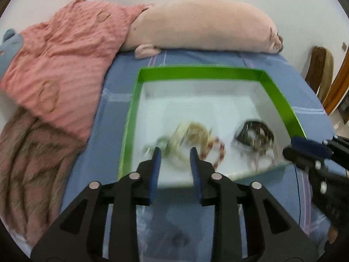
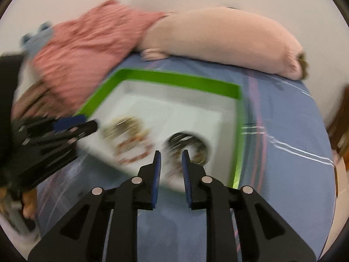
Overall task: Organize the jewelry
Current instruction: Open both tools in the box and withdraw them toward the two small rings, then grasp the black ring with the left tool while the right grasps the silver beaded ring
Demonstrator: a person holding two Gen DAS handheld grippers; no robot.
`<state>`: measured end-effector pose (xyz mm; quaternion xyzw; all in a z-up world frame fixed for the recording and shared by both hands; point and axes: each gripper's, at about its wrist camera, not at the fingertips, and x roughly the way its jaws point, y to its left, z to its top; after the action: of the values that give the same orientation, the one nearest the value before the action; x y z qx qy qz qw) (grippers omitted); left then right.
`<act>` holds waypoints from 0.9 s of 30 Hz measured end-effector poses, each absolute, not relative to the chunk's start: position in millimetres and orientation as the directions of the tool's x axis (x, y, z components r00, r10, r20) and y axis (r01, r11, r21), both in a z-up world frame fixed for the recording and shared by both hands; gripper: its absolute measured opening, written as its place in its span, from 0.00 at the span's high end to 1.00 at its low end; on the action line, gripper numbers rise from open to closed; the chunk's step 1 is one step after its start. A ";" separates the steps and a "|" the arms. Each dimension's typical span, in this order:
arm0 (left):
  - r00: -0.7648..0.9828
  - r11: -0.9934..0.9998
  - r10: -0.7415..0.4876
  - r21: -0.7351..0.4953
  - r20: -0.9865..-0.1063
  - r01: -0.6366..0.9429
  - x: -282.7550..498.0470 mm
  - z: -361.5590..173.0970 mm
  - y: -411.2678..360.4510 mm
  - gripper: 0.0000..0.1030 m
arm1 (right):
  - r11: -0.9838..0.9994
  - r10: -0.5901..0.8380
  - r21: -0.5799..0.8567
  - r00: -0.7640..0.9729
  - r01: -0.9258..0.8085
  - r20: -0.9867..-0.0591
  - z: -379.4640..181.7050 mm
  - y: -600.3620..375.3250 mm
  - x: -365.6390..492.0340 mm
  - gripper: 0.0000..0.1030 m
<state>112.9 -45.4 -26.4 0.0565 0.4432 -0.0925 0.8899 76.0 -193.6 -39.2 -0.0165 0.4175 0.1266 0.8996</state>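
1. At far left, a pink knitted blanket [image 1: 63, 65] is seen heaped on the blue bedsheet [image 1: 104, 152]; only the left wrist view shows the brownish furry throw [image 1: 28, 163] below it sharply.
2. A long pink plush toy [image 1: 196, 26] is laid along the back of the bed, beyond the tray.
3. The green-rimmed tray [image 1: 135, 109] is set on the sheet, and the jewelry is held in its near half.
4. The left gripper [image 1: 174, 152] is held over the tray's near edge, its jaws parted with nothing between them, above a blurred tangle of pale chains and a red beaded bracelet [image 1: 216, 152].
5. To the right in the tray, a dark bangle cluster [image 1: 255, 135] is seen; the right wrist view shows it just ahead of the right gripper [image 2: 171, 155].
6. The right gripper's jaws are parted narrowly and nothing is gripped.
7. A wooden chair [image 1: 320, 74] at far right is seen clearly only in the left wrist view.
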 end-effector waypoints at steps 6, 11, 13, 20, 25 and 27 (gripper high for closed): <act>0.522 0.960 -0.119 0.036 -0.845 0.276 70.1 -51.7 -33.4 0.61 | 0.906 0.194 -0.053 0.524 -0.419 -0.829 -60.0 -140.4 45.6 0.81; 0.441 0.964 -0.132 -0.011 -0.887 0.267 62.1 -84.2 -24.5 0.61 | 0.913 0.166 -0.032 0.445 -0.406 -0.880 -93.8 -136.4 60.9 0.81; 0.423 0.966 -0.136 -0.024 -0.896 0.258 61.2 -91.7 -21.4 0.61 | 0.920 0.167 -0.018 0.432 -0.391 -0.886 -99.2 -138.9 65.6 0.81; 0.397 0.965 -0.133 -0.027 -0.908 0.262 56.4 -105.1 -26.2 0.59 | 0.916 0.166 -0.009 0.401 -0.400 -0.901 -111.0 -135.2 68.6 0.77; 0.399 0.965 -0.131 -0.025 -0.908 0.261 54.4 -105.9 -24.6 0.59 | 0.920 0.154 -0.015 0.397 -0.391 -0.905 -116.1 -135.5 70.9 0.76; 0.403 0.964 -0.124 -0.013 -0.907 0.266 52.6 -105.5 -26.9 0.68 | 0.924 0.153 -0.012 0.399 -0.382 -0.904 -117.3 -137.4 72.3 0.76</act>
<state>52.6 -26.9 -105.5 0.0667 0.5335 -0.1169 0.8350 72.3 -137.4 -117.3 -0.1093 0.5238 0.1612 0.8293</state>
